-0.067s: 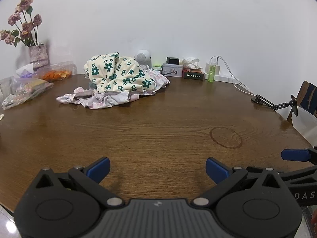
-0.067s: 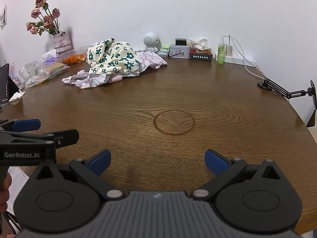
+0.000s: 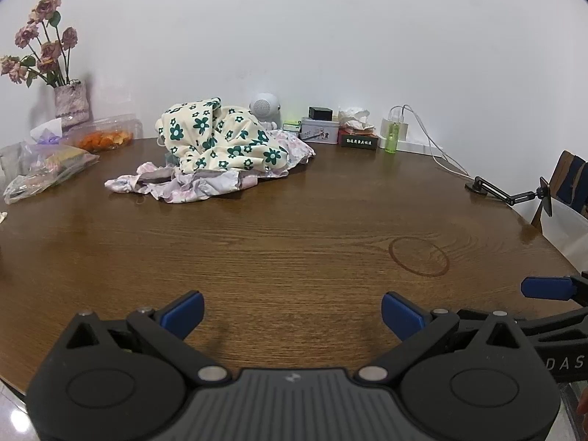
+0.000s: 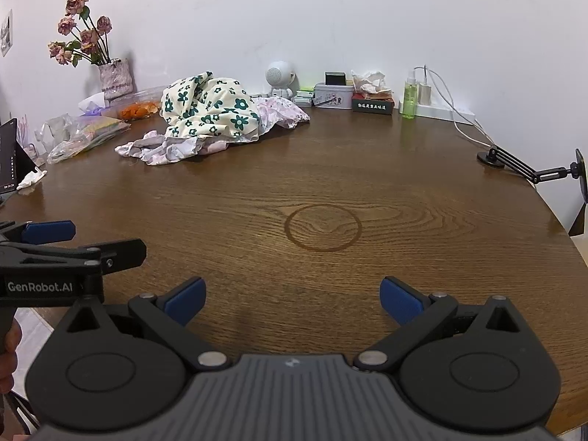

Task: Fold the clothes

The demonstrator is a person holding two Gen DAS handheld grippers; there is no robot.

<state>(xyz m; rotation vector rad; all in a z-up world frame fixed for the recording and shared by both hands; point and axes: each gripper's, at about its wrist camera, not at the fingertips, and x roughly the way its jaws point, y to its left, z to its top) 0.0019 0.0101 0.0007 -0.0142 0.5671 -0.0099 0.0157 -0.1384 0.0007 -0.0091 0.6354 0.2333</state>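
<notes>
A crumpled pile of clothes lies at the far side of the round wooden table (image 3: 294,242): a cream garment with green flowers (image 3: 220,139) on top of a pale pink floral garment (image 3: 191,187). The pile also shows in the right wrist view, cream garment (image 4: 209,110) over pink one (image 4: 165,150). My left gripper (image 3: 292,314) is open and empty, low over the near table edge, far from the pile. My right gripper (image 4: 292,299) is open and empty beside it, over the near edge of the table (image 4: 404,183).
A vase of dried roses (image 3: 70,104), plastic bags (image 3: 44,169) and a box of orange peel (image 3: 106,139) stand at the back left. A small speaker (image 3: 264,108), tins, a green bottle (image 3: 392,137), a power strip and a black phone arm (image 3: 507,193) line the back right.
</notes>
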